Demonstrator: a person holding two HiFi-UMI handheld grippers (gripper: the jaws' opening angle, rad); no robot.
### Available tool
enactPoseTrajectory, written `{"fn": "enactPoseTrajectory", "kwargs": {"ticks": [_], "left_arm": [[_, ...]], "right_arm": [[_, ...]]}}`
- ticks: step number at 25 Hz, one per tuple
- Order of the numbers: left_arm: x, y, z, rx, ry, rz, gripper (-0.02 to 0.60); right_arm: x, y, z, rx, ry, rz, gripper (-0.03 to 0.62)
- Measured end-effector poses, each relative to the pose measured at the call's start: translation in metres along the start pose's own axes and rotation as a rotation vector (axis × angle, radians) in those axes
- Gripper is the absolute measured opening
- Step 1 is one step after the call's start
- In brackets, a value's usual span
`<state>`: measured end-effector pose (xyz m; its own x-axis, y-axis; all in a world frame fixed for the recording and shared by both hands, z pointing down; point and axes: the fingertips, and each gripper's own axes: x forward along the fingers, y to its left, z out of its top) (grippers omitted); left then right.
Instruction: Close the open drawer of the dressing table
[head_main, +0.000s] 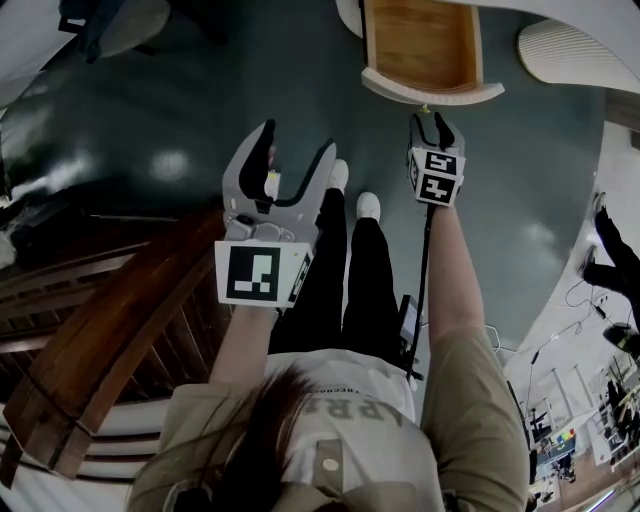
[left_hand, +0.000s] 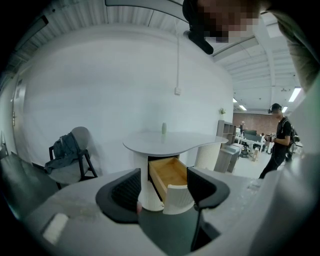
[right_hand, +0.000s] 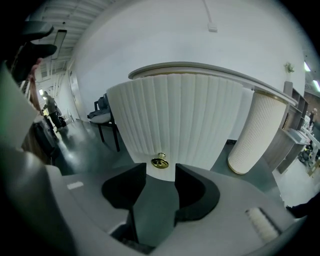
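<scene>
Wood-lined drawer (head_main: 420, 45), ribbed matt front (right_hand: 175, 120), shiny brass knob (right_hand: 160, 162)

Head view: the drawer (head_main: 420, 45) at 1 o'clock is cut off by the top edge. The fluted pedestal (head_main: 575, 55) at 2 o'clock is cropped by the right edge. The marker cube (head_main: 435, 175) hides most of the right gripper (head_main: 430, 122).

Left gripper view: the small upright object (left_hand: 163, 128) on the tabletop (left_hand: 145, 142) is too small to identify.

Right gripper view: the drawer front (right_hand: 180, 120) conceals the drawer interior and part of the chair (right_hand: 102, 117) at 9 o'clock.
</scene>
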<state>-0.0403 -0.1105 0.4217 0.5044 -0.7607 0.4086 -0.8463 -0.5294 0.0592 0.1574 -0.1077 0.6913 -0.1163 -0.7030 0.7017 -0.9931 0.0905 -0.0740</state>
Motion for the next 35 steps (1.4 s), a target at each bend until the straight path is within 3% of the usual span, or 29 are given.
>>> {"fn": "enactPoseTrajectory", "kwargs": {"ticks": [10,22,35], "left_arm": [[0.005,0.008,0.005,-0.017,0.013,0.025,0.302],[0.013,0.016,0.011,0.012,0.002,0.012,0.302],[0.006,0.014,0.017,-0.018,0.009,0.04,0.302]], "right_arm": [[0.006,0.001,0.003,-0.004,0.028,0.019,0.117],[0.011,0.001,0.0,0.012,0.053,0.026,0.107],[0.013,0.0,0.004,0.029,0.103,-0.002,0.106]]}}
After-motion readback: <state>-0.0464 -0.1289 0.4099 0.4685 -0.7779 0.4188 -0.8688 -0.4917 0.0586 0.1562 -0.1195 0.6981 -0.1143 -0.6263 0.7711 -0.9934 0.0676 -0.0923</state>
